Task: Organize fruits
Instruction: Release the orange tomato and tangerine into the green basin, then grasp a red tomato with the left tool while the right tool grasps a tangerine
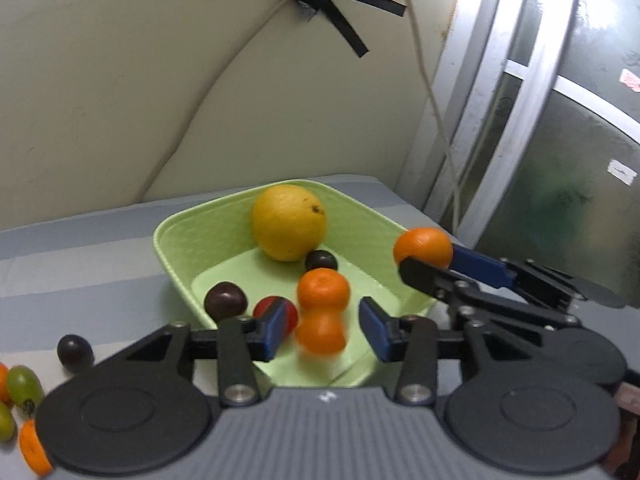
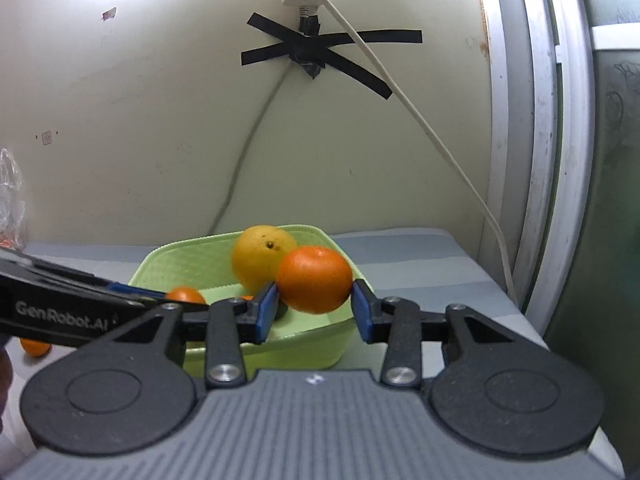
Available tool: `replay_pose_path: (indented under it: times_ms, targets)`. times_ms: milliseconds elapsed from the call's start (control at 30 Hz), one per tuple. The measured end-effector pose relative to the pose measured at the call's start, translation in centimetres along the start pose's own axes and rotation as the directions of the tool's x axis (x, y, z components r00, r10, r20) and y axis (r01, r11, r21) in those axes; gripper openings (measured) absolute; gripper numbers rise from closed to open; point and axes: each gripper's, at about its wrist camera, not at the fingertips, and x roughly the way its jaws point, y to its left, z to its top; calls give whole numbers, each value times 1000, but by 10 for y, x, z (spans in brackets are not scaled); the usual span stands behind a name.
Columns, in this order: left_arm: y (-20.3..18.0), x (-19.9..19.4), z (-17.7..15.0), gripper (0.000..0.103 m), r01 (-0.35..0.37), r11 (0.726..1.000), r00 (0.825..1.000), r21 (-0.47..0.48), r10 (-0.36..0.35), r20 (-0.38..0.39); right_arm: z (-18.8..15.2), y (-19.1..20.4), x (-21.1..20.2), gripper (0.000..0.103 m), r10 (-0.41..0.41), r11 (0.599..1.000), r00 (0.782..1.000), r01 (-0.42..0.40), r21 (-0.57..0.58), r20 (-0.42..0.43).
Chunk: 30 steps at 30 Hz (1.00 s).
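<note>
1. Left gripper (image 1: pixel 320 330) – blue pads apart, clear of a blurred small orange mandarin (image 1: pixel 321 333) over the pale green woven plastic basket (image 1: pixel 176 248).
2. Right gripper (image 2: pixel 314 307) clamped on a round orange tangerine (image 2: pixel 315 279), above the basket's right edge.
3. Large yellow citrus (image 1: pixel 289 222) at the basket's far side – dark plums beside it.

The words "GenRobot.AI" stand in pale letters on the black side of the left gripper (image 2: pixel 192 296), seen at the left edge of the right wrist view.
</note>
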Motion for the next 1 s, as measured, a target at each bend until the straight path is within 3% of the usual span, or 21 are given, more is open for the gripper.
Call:
replay_pose_path:
  times_ms: [100, 333, 500, 667, 833, 1000]
  targets:
    - [4, -6, -2, 52, -5, 1000, 1000, -11, 6, 12, 0, 0, -3, 55, -12, 1000, 1000, 12, 11, 14]
    - [10, -44, -4, 56, 11, 1000, 995, -16, -10, 94, -2, -6, -11, 56, -35, 998, 999, 33, 51, 37]
    - [29, -82, -16, 58, -85, 996, 981, 22, 80, 176, -4, -13, -12, 56, -64, 994, 997, 60, 94, 36]
    - [66, -115, -43, 59, -231, 973, 952, 14, 223, 211, -6, -15, -14, 56, -101, 989, 994, 97, 112, 30]
    - [108, -136, -71, 59, -383, 924, 904, -20, 379, 196, -9, -11, -26, 56, -111, 985, 993, 104, 140, 42]
    - [153, -150, -93, 59, -453, 883, 869, -119, 468, 160, -19, 3, -48, 56, -73, 988, 995, 62, 145, 71]
